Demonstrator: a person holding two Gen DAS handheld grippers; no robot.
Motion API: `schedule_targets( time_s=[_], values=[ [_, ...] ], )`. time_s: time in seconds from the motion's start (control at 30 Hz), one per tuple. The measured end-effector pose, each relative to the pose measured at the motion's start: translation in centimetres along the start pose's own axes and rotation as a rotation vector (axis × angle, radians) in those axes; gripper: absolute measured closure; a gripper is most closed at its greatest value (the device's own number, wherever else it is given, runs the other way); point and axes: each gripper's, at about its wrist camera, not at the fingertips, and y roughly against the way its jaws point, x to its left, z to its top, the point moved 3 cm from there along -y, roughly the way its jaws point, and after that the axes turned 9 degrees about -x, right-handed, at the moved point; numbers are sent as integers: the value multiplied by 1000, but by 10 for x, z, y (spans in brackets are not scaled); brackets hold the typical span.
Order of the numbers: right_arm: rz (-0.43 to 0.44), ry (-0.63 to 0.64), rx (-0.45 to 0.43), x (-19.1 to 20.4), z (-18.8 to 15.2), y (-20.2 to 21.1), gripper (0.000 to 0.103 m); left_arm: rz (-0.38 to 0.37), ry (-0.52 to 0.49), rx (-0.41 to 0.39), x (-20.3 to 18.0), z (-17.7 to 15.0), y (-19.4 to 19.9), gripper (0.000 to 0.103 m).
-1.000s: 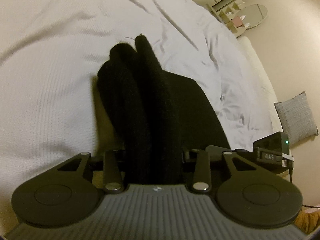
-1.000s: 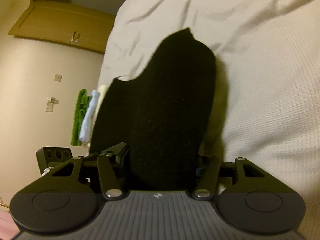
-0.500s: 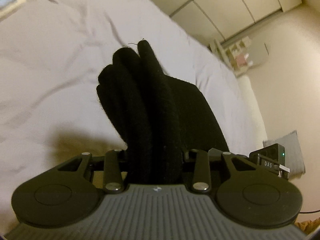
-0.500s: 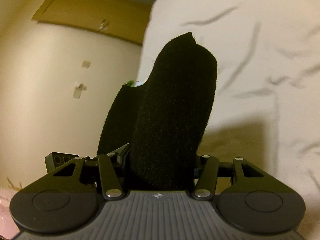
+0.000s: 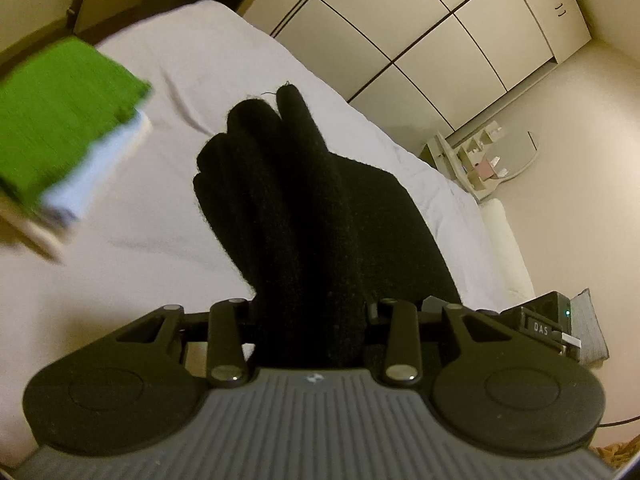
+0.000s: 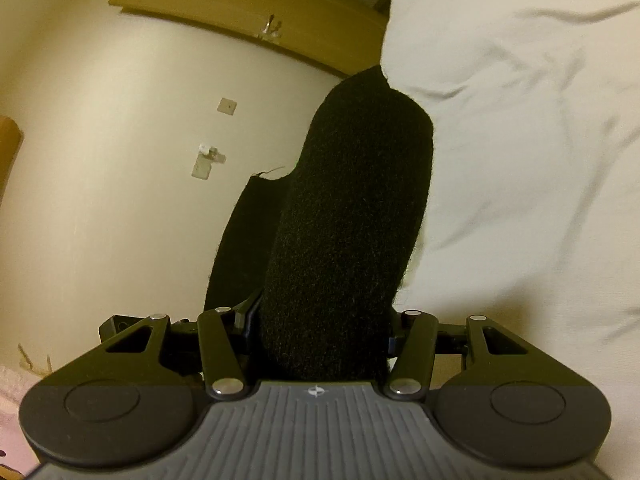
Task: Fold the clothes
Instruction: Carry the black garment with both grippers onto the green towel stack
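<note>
The black cloth (image 5: pixel 320 220) has been lifted away from the bed (image 5: pixel 140 272), and a green pile (image 5: pixel 60 112) is now seen close by. The folded cloth is squeezed in the left claw (image 5: pixel 310 320) and the right claw (image 6: pixel 324 320). It is not yet put down; the pile sits near the path.

Under my grippers lies a wide bed covered in a white, finely textured quilt (image 5: pixel 208 92), its surface creased in shallow folds. From my right wrist camera the same white quilt (image 6: pixel 532 128) fills the right side, rumpled into soft ridges. Resting on the bed's far left part is a stack of folded clothes: a bright green knitted piece (image 5: pixel 60 116) on top, a pale blue folded piece (image 5: pixel 100 172) beneath it.
</note>
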Motion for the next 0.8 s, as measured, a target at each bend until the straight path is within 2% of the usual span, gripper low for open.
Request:
schedule_targets(
  time_s=[0.13,0.27,0.47,0.7,0.8],
  values=[
    [-7,-13,-49,39,-16,-78,50,0,-48,22,50,60,23,70],
    [-7,-13,-70,60,-20,-149,50,6,-77,25,101,112,33,70],
    [-40,4,-80,69,-10,-246,50,11,-79,29,174,168,11,70],
    [-93,8,-115,38,24,-337,50,-10,-69,62,241,212,-44,70],
    [-116,-9,-127,20,30,-359,50,-2,-83,85,261,221,-65,70]
  ],
)
